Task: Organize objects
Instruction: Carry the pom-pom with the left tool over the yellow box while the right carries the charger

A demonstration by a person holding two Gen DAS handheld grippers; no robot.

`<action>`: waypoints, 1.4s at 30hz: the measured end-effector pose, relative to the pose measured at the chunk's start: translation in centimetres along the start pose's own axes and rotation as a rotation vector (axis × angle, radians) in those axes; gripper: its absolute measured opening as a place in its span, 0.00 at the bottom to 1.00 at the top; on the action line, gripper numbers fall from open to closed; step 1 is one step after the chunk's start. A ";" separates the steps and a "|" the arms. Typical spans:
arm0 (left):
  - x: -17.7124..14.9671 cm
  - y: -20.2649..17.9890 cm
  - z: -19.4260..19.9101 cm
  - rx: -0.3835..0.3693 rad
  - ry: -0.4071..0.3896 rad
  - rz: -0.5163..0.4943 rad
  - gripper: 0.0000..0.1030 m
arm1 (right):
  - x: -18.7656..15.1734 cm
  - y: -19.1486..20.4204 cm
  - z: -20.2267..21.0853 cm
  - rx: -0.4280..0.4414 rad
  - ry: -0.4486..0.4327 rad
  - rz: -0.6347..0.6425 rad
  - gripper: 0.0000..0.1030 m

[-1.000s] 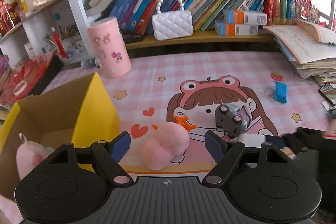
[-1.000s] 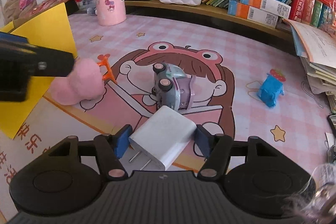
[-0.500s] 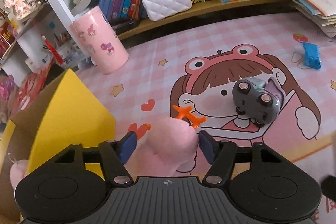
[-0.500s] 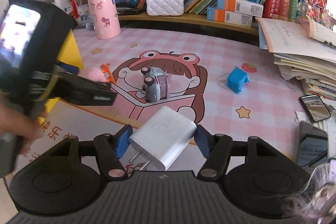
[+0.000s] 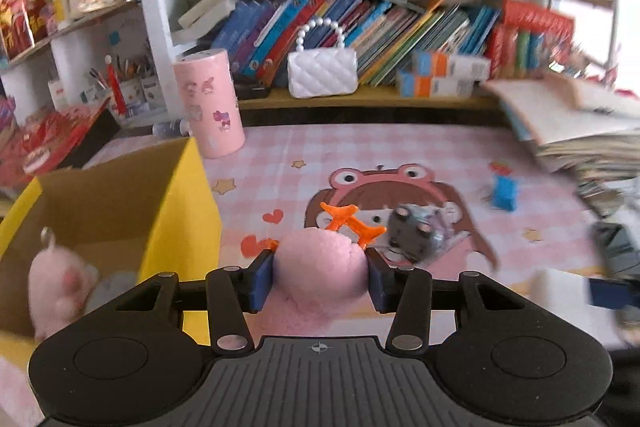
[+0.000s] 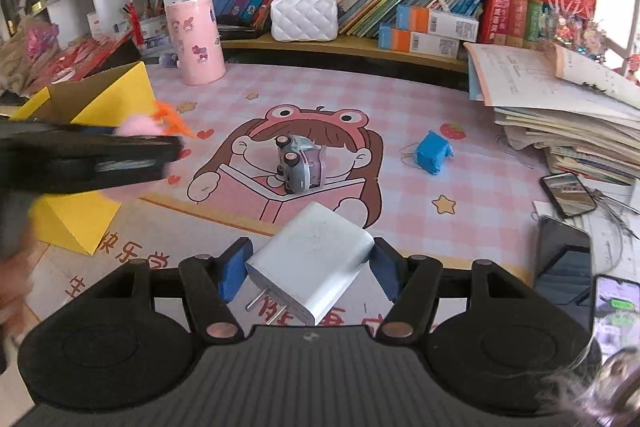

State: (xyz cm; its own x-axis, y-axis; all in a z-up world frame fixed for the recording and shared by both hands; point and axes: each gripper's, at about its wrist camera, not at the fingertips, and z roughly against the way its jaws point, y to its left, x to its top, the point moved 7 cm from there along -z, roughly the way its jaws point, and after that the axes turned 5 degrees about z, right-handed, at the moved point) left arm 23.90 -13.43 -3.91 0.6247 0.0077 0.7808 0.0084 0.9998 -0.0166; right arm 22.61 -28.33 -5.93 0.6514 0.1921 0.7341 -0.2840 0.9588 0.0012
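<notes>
My left gripper (image 5: 320, 277) is shut on a pink plush toy (image 5: 320, 267) with orange feet (image 5: 352, 221), held above the mat beside the open yellow box (image 5: 176, 223). Another pink plush (image 5: 60, 283) lies inside the box. My right gripper (image 6: 310, 269) is shut on a white plug adapter (image 6: 312, 263), held above the mat's front edge. In the right wrist view the left gripper (image 6: 92, 159) with the pink plush toy (image 6: 138, 126) is at the left, near the yellow box (image 6: 120, 95). A grey toy car (image 6: 298, 163) and a blue block (image 6: 434, 157) lie on the pink mat (image 6: 320, 95).
A pink cylinder (image 6: 196, 43) stands at the back left. A white purse (image 6: 304, 17) and books sit on the low shelf. A stack of books (image 6: 568, 115) and phones (image 6: 564, 259) lie at the right.
My left gripper closed on the pink plush and lifted it off the mat toward the yellow box. My right gripper rose and drew back, still holding the adapter.
</notes>
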 end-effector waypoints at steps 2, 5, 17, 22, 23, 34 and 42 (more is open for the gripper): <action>-0.8 0.6 2.3 -0.036 -0.001 0.020 0.45 | -0.2 0.5 0.6 -0.010 0.006 -0.018 0.60; -1.9 2.0 5.1 -0.064 -0.003 0.052 0.45 | -0.6 1.7 1.2 -0.006 0.037 -0.059 0.61; -4.8 10.4 10.2 -0.062 -0.009 0.123 0.45 | -0.5 13.1 3.3 0.068 0.033 0.053 0.61; -6.0 14.7 11.9 -0.044 -0.021 0.154 0.45 | -0.7 17.9 4.2 0.088 0.026 0.094 0.61; -6.2 15.6 12.3 -0.042 -0.023 0.161 0.45 | -0.8 18.9 4.4 0.090 0.025 0.100 0.61; -8.4 22.9 15.8 -0.015 -0.048 0.184 0.45 | -2.3 27.5 6.1 0.115 0.016 0.135 0.61; -8.9 26.1 17.6 0.006 -0.077 0.181 0.45 | -2.3 31.6 7.1 0.130 -0.015 0.140 0.61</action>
State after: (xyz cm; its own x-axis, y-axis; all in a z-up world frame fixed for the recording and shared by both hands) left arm 4.80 12.91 -0.28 0.5537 0.1884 0.8112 -0.1031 0.9821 -0.1577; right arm 7.11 -0.01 -2.75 0.5885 0.3179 0.7434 -0.4603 0.8876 -0.0153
